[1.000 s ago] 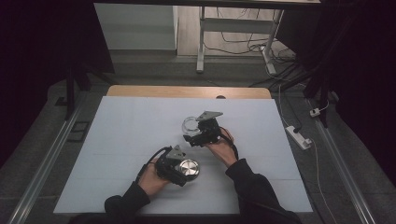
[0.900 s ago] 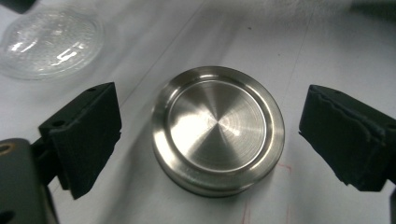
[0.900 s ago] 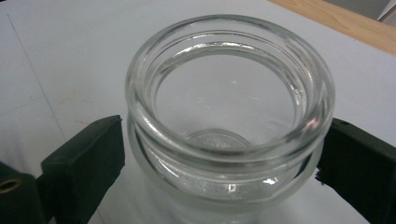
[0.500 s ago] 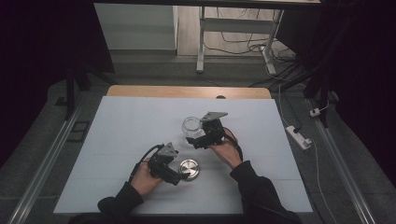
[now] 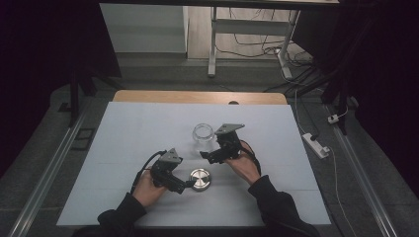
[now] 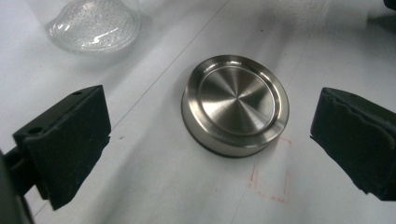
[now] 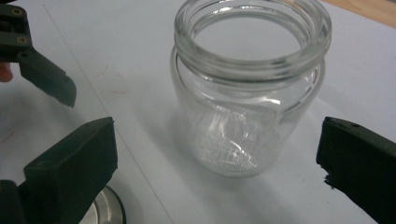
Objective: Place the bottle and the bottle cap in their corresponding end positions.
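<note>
A clear glass jar [image 5: 203, 132] stands upright and lidless mid-table. Its round steel lid [image 5: 200, 178] lies flat nearer the person. My left gripper [image 5: 186, 187] sits just left of the lid. In the left gripper view its jaws have just been opening and stand wide on either side of the lid [image 6: 235, 103], not touching it. My right gripper [image 5: 204, 155] is right of the jar and a little nearer. Its jaws have also just opened and stand apart from the jar [image 7: 250, 88], which is in front of them.
White sheet [image 5: 128, 133] covers the table, with a wooden edge [image 5: 197, 97] at the far side. A power strip [image 5: 315, 144] lies on the floor to the right. The left gripper's jaw tip [image 7: 46, 77] shows at the upper left of the right gripper view.
Both grippers have opened and drawn back: the left one off the lid toward the left, the right one away from the jar toward the right. Jar and lid stay put.
</note>
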Available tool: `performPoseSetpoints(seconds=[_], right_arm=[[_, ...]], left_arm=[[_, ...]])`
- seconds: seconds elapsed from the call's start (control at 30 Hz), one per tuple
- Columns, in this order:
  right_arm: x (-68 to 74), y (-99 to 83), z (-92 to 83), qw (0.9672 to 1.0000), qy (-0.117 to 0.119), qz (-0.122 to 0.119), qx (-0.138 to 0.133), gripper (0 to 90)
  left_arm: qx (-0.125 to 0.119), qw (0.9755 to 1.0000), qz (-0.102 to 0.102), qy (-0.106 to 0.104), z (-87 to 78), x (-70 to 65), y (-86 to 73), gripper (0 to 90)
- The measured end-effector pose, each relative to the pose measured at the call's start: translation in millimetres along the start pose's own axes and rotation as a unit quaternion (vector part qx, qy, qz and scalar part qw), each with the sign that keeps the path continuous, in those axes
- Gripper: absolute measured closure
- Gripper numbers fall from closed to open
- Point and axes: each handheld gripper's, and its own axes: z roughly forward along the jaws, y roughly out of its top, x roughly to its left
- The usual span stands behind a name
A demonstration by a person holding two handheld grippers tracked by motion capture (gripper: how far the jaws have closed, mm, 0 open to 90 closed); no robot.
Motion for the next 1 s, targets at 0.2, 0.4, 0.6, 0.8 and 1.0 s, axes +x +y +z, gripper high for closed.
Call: performPoseSetpoints(seconds=[0.2, 0.4, 0.6, 0.8, 1.0], right_arm=[[1.1, -3.0, -7.6, 0.9999, 0.006, 0.005, -0.007, 0.0], [4.9, -7.4, -16.0, 0.9999, 0.008, 0.003, -0.011, 0.0], [9.7, -10.7, -24.1, 0.9999, 0.010, 0.003, -0.011, 0.0], [16.7, -16.3, -32.6, 0.9999, 0.013, 0.002, -0.010, 0.0], [23.2, -23.0, -42.8, 0.9998, 0.015, -0.002, -0.009, 0.0]], left_arm=[[-0.003, 0.9999, -0.009, 0.002, -7.1, 3.5, -2.9, 0.0], [-0.007, 0.9998, -0.014, 0.012, -14.4, 3.5, -7.8, 0.0], [-0.015, 0.9995, -0.019, 0.019, -24.4, 3.7, -14.0, 0.0], [-0.015, 0.9993, -0.019, 0.029, -34.2, 2.7, -22.2, 0.0], [-0.016, 0.9990, -0.023, 0.034, -43.0, 0.0, -29.0, 0.0]])
